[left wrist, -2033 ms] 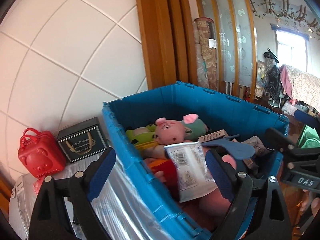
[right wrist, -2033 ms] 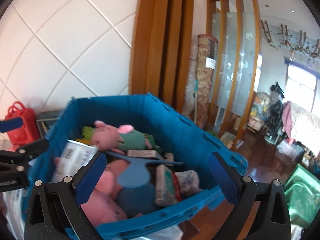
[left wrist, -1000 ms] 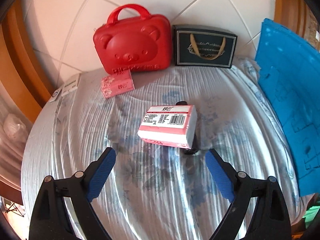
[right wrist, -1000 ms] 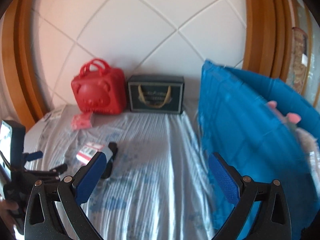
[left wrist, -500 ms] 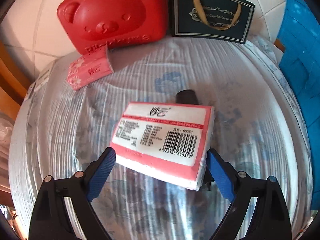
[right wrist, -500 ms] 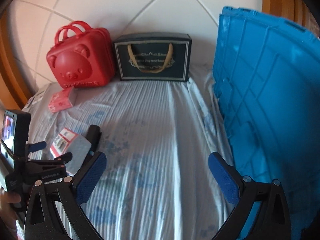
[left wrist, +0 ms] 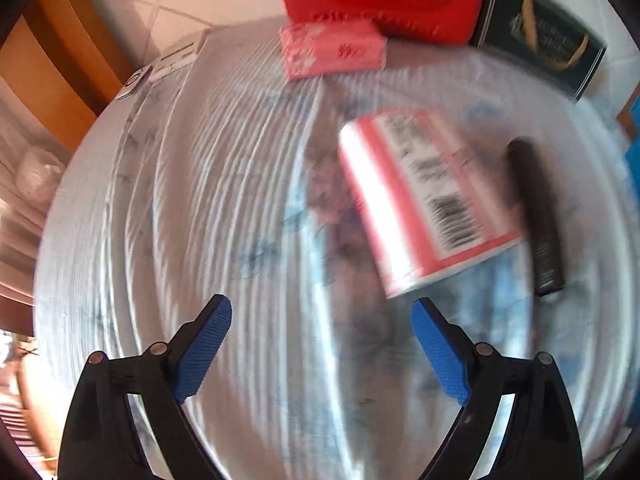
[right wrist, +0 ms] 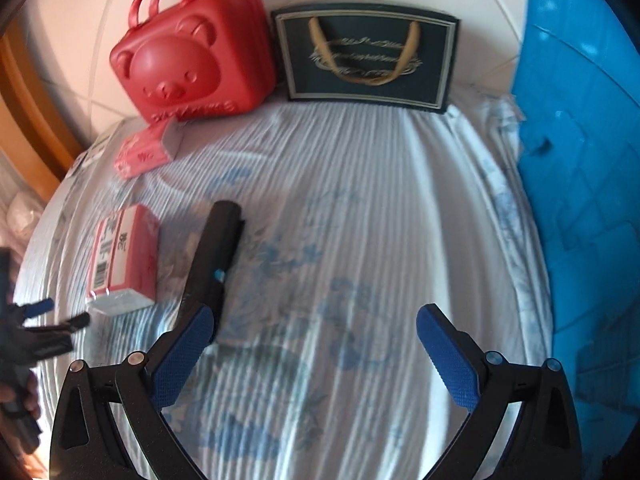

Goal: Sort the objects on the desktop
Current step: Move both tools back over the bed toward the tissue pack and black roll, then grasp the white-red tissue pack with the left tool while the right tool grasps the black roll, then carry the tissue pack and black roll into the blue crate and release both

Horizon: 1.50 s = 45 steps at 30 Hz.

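Printed matter in view, placed relative to the red bear case [right wrist: 192, 56]. The red-and-white tissue pack [right wrist: 122, 254], in front of the case, carries a barcode and blocks of small print, blurred beyond reading in both views. The pink packet [right wrist: 146, 154], touching the case's foot, bears dark red characters that cannot be made out. Embossed lettering runs along the case's lower edge, illegible. The dark gift box [right wrist: 366, 58], just beside the case, shows gold ornamental script, also unreadable.

Both tools share one build — black angular frames, silver screws, ribbed blue fingers [right wrist: 182, 360].
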Motion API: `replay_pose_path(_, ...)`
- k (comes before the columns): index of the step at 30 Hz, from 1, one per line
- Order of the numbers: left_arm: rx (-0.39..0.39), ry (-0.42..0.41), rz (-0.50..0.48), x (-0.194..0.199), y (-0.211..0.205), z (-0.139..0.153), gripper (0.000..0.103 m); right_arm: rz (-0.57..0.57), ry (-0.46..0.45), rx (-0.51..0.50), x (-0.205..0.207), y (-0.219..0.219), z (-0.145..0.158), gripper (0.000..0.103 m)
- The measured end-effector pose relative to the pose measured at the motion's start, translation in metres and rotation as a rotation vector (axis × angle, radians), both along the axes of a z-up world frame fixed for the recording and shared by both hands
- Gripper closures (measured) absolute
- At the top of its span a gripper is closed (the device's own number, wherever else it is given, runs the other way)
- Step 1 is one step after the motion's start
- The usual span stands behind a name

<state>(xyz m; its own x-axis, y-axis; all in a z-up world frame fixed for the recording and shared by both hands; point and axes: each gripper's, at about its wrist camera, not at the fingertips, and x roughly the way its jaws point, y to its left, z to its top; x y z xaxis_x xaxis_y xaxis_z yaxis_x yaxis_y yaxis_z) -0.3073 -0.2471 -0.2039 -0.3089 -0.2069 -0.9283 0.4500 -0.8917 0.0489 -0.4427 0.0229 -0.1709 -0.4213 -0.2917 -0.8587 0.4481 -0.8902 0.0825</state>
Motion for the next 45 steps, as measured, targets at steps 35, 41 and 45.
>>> replay_pose_path(35, 0.049, 0.027, 0.010, -0.049, -0.003, -0.031, 0.014, 0.107, -0.226, 0.114, -0.031, -0.139, -0.077, 0.066)
replay_pose_path(41, 0.033, 0.074, -0.009, -0.035, 0.008, -0.014, 0.015, 0.096, -0.192, 0.089, -0.015, -0.121, -0.063, 0.068)
replay_pose_path(45, -0.002, 0.108, -0.038, -0.022, 0.023, 0.004, 0.017, 0.100, -0.176, 0.044, 0.002, -0.102, -0.045, 0.068)
